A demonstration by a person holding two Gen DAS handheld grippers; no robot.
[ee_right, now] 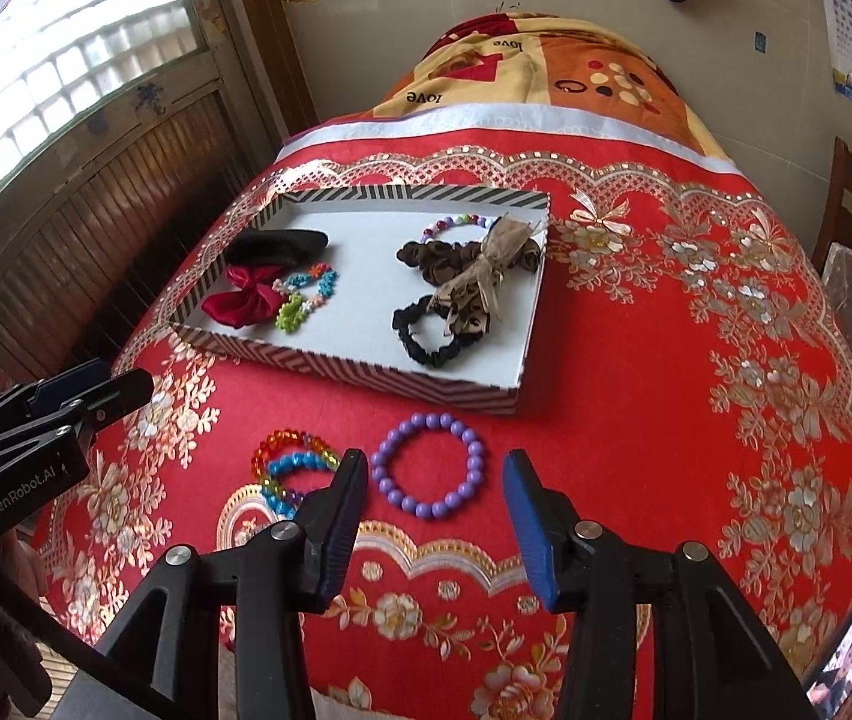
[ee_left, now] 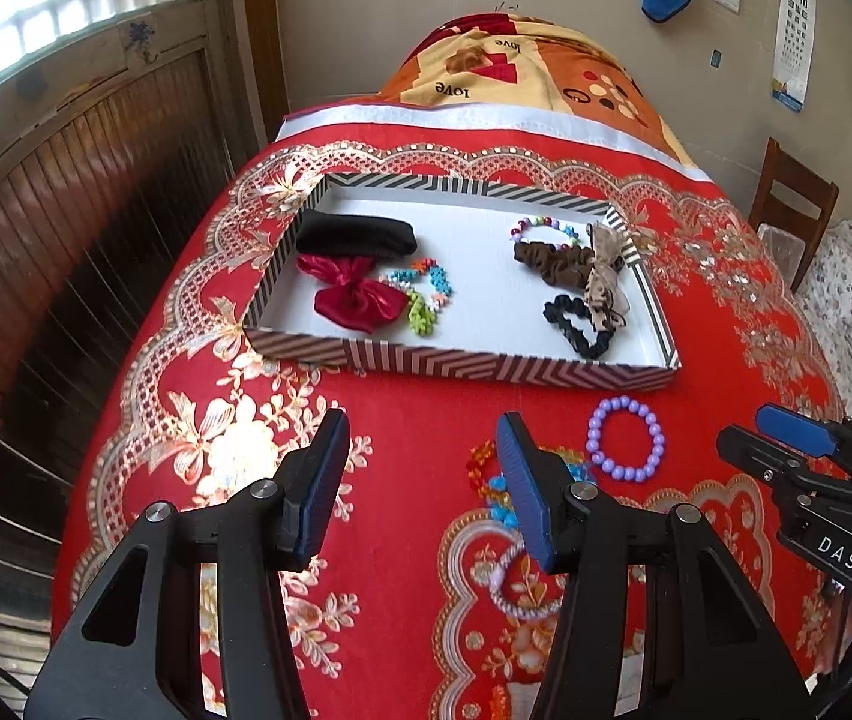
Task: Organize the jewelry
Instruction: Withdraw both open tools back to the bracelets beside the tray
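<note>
Fingers: right gripper (ee_right: pixel 435 531) spread, empty, hovering near the purple bead bracelet (ee_right: pixel 433 465) — probably lining up to pick it; left gripper (ee_left: pixel 423 489) likewise spread, empty. Bracelet: glossy round beads, closed ring, flat on the red cloth (ee_right: pixel 636 396) just outside the striped tray (ee_right: pixel 366 369).

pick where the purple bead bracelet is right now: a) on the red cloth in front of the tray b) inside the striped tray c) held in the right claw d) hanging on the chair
a, the purple bracelet lies flat on the red cloth, just outside the near wall of the tray, with the right claw open and not touching it.
</note>
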